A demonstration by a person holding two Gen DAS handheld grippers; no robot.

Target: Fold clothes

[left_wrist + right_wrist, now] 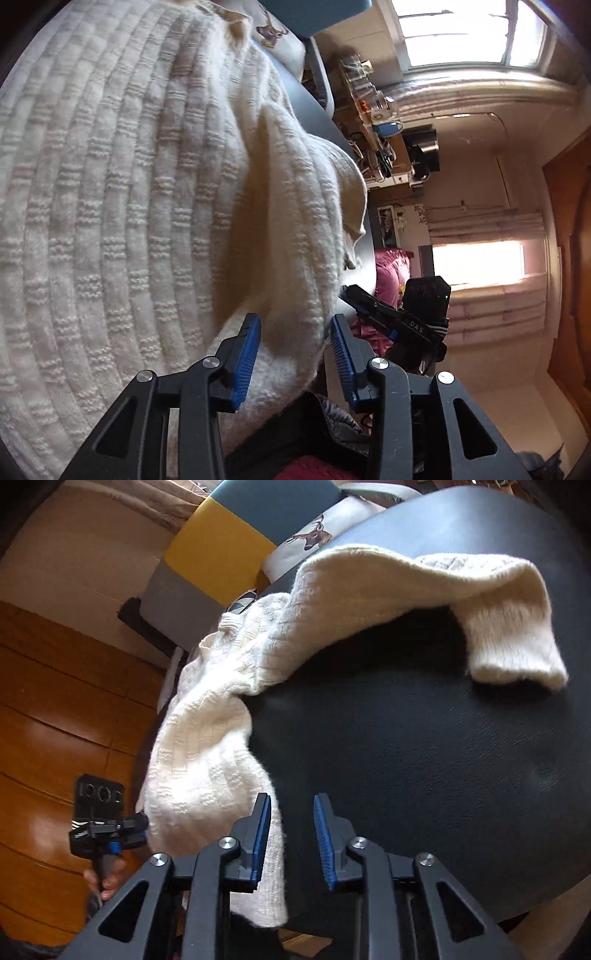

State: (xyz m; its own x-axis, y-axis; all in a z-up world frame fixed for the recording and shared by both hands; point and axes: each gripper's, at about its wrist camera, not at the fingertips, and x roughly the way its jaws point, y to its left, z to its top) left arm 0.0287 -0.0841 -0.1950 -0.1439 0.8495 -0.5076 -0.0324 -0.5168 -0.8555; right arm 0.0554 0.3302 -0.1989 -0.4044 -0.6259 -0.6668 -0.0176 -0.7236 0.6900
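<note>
A cream-white knitted sweater with a ribbed block pattern (129, 206) is seen spread over a dark, leather-like table (424, 746), filling nearly everything ahead and to the left of the left tool (295, 354). The left tool's blue ribbed pads (245, 362) are parted to a moderate gap; a fold of the sweater's edge lies between them, close to the left pad, but whether it is pressed cannot be told, and the pads appear to stand apart from the cloth on the right side. In the right wrist view the right tool (291, 838) is held above the table with its blue pads narrowly parted and nothing gripped between them: bare dark table is seen through the gap, while the sweater's hanging edge passes just beside and behind the left pad. Ahead of the right tool, one sleeve of the sweater (480, 605) is seen arching across the table, its ribbed cuff (517, 661) resting on the surface to the upper right. The body of the sweater is bunched at the table's left edge and droops over it. To the lower left of the right tool, the left tool is visible in a person's hand (107, 878), close to the drooping cloth. A wooden floor (55, 716) is seen beyond it.
</note>
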